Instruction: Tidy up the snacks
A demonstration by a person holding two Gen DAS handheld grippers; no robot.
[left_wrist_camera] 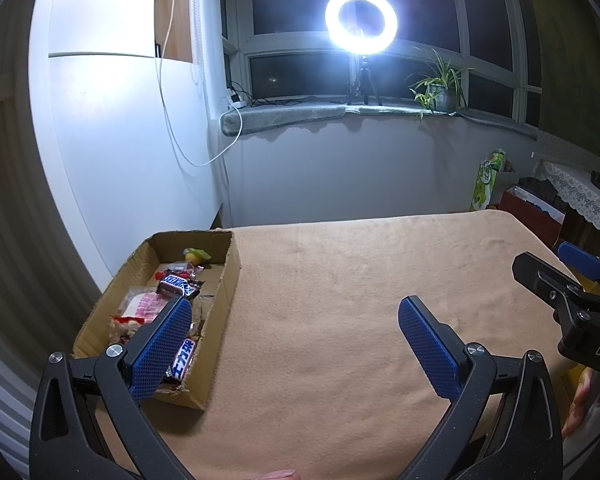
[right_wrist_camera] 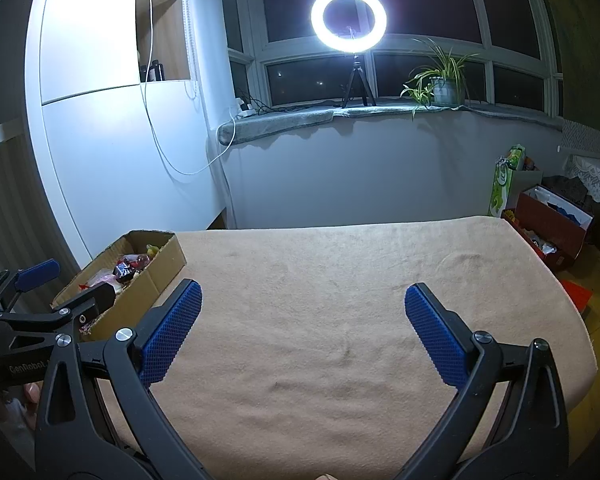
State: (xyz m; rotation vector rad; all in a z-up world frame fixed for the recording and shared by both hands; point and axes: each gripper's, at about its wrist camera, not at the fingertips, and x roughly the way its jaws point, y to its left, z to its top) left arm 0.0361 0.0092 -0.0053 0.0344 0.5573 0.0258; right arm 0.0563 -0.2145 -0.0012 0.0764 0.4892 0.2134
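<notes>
A shallow cardboard box [left_wrist_camera: 228,284] stands at the table's left edge; it also shows in the right wrist view [right_wrist_camera: 156,280]. It holds several wrapped snacks: a Snickers bar [left_wrist_camera: 178,285], a second bar [left_wrist_camera: 184,362] at the near end, a pink packet [left_wrist_camera: 146,304] and a yellow sweet [left_wrist_camera: 196,256]. My left gripper [left_wrist_camera: 296,310] is open and empty, its left finger [left_wrist_camera: 164,344] over the box's near end. My right gripper [right_wrist_camera: 302,296] is open and empty above the bare cloth. The right gripper shows at the left view's right edge [left_wrist_camera: 572,280].
A tan cloth [right_wrist_camera: 340,300] covers the table. A white cabinet [left_wrist_camera: 112,140] stands left of the box. A ring light [left_wrist_camera: 360,20] and a potted plant [left_wrist_camera: 440,88] stand on the windowsill. Bags and a red box [right_wrist_camera: 548,232] sit on the floor at the right.
</notes>
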